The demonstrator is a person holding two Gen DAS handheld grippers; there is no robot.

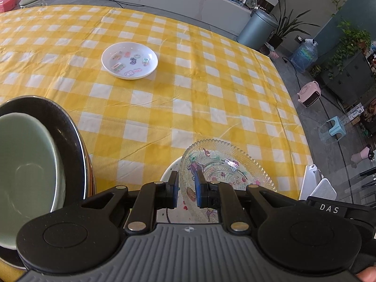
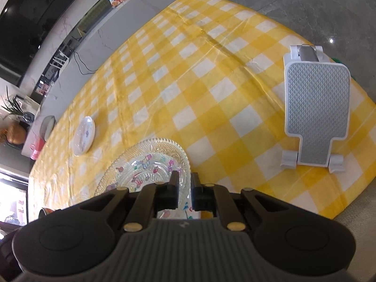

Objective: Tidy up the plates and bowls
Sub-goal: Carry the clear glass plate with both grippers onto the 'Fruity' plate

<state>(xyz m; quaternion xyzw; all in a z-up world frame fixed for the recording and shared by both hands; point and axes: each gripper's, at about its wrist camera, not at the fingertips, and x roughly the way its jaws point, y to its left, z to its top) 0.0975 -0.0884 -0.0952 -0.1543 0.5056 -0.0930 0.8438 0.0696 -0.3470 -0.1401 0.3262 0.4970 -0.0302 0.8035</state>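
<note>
Hidden/cut off: your left cam crops the green bowl (image 1: 25, 164) at the frame's left edge; it sits inside a dark pan (image 1: 68, 127), and what's under the pan (orange-striped edge) can't be ID'd. Near rim of the glass plate (image 1: 225, 166) is covered by gripper bodies in both views. A white dish edge (image 1: 170, 172) peeks from under the glass plate; rest hidden.
Hard to read: sticker shapes in the white plate (image 1: 129, 60) too small to name. Right cam shows that plate (image 2: 84, 135) edge-on, blurred.
Left gripper (image 1: 186, 189): you've got it pointing steeply down, blue-padded fingers (image 1: 200, 188) nearly closed, nipping the glass plate's rim between them.
Right gripper (image 2: 184, 188): same steep downward pitch, jaws almost together, pinching the opposite rim of the same glass plate (image 2: 150, 162). Pad contact itself partly masked by finger bodies.
Your hand: only a fingertip (image 1: 366, 276) shows, bottom-right corner of left cam.
Glass plate, location: near table edge, over yellow-check cloth (image 1: 188, 94), just right of the pan/bowl stack, held by both tools. Whether it's resting on the dish below or lifted clear: can't tell.
White plate, location: mid-table, well apart from the rest.
Other: grey-white stand (image 2: 316, 108) on the cloth, right side, apart from plates.
</note>
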